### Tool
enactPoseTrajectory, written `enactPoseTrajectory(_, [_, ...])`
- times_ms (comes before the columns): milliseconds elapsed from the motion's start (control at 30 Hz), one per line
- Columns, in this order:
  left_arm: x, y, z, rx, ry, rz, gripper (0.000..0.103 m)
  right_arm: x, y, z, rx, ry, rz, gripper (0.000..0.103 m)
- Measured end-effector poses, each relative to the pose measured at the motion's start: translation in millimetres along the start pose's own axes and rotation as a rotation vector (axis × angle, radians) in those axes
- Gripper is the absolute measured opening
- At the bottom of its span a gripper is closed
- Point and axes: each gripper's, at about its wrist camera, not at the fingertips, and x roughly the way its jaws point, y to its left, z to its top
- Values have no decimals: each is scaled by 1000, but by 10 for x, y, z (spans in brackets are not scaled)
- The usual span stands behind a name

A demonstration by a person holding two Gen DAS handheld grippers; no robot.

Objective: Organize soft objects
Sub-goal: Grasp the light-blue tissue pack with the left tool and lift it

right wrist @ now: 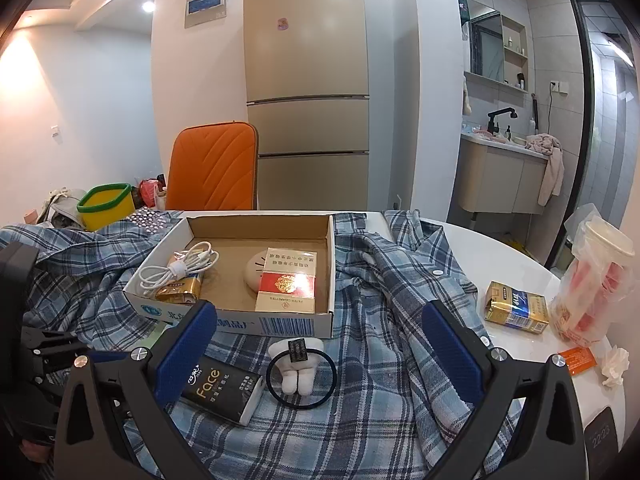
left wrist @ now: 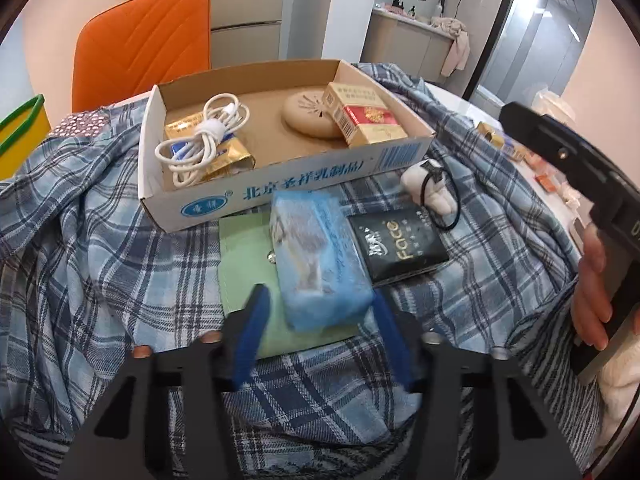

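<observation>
A blue tissue pack lies on a green pouch on the plaid shirt. My left gripper straddles the pack's near end. Its right finger is at the pack's edge, and a sliver of pouch shows beside the blurred left finger. Right of the pack are a black "Face" tissue pack and a white tooth-shaped plush with a black hair band. My right gripper hangs wide open above the plush and holds nothing.
A cardboard box behind holds a white cable, a round beige item and cigarette packs. An orange chair and a yellow bin stand beyond. On the white table lie a gold pack and a bagged cup.
</observation>
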Motion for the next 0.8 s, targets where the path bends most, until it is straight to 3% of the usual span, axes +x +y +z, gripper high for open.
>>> enactPoseTrajectory(267, [-130,63,-6,-15,-68,-8,41,4,-3,17,5,7,-30,103])
enactPoseTrajectory(367, [-278,88,-26,-28,-154,30,41,-45,38,65,7,20,-51,103])
enactPoseTrajectory(500, [-538,82,-50,-23,-316,93,41,-139,124,138,42,46,-17,103])
enactPoseTrajectory(667, [-725,107,-71,-35,-434,141,41,-87,189,186,105,136,15,103])
enactPoseTrajectory(800, [-863,199,-97,-99,-537,179,41,115,230,113,138,273,8,103])
